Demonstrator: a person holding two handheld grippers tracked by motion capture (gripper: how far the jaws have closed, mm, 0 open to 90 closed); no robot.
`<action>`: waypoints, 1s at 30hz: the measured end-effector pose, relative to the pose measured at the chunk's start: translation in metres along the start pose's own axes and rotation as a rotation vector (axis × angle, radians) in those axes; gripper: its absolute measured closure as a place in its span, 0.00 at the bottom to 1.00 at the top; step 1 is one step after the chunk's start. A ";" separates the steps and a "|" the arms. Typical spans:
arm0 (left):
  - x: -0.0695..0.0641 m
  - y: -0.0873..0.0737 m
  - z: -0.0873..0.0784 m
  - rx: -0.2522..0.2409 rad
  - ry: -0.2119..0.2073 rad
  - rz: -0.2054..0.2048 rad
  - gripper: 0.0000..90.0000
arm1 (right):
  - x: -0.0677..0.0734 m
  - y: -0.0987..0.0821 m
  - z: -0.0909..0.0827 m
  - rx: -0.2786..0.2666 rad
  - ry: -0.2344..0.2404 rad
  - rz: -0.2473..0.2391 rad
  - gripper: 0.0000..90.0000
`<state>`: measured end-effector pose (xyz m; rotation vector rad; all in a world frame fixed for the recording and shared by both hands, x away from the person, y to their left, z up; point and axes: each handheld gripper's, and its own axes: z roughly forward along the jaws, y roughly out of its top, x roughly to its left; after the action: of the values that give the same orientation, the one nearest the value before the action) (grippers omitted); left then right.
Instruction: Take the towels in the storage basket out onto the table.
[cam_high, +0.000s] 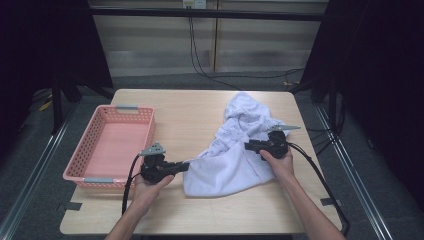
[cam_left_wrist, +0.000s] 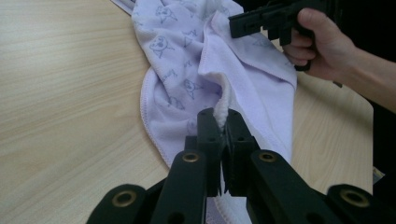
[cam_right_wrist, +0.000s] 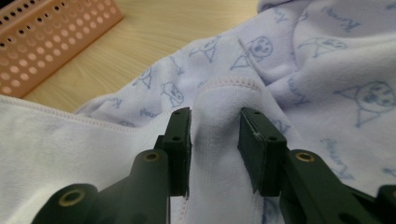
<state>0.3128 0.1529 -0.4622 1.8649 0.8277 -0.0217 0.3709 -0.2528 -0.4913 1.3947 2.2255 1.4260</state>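
Left gripper (cam_left_wrist: 223, 122): pinching the towel (cam_high: 235, 160) edge (corner tucked between the jaws).
Right gripper (cam_right_wrist: 214, 135): straddling a towel fold; contact hard to judge.

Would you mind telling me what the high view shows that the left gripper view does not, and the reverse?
High view alone: the pink basket at the table's left, and the left gripper held in a hand.
Left gripper view alone: that gripper's jaws shut on a fold of the towel's edge, and the small cartoon prints on the cloth.
Both: the pale towel lying on the wooden table, and the right gripper at the towel, held in the other hand.
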 end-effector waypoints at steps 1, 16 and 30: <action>0.000 0.000 0.000 0.000 0.000 0.000 0.97 | 0.000 0.000 0.000 0.000 0.000 0.000 0.73; 0.005 -0.001 -0.012 -0.024 0.017 -0.012 0.96 | 0.016 0.008 0.018 0.098 -0.072 -0.098 0.72; 0.005 0.002 -0.018 -0.048 0.041 -0.008 0.97 | 0.009 0.006 0.000 0.030 -0.105 -0.089 0.97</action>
<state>0.3116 0.1701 -0.4539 1.8223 0.8566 0.0308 0.3699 -0.2457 -0.4832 1.3289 2.2222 1.2659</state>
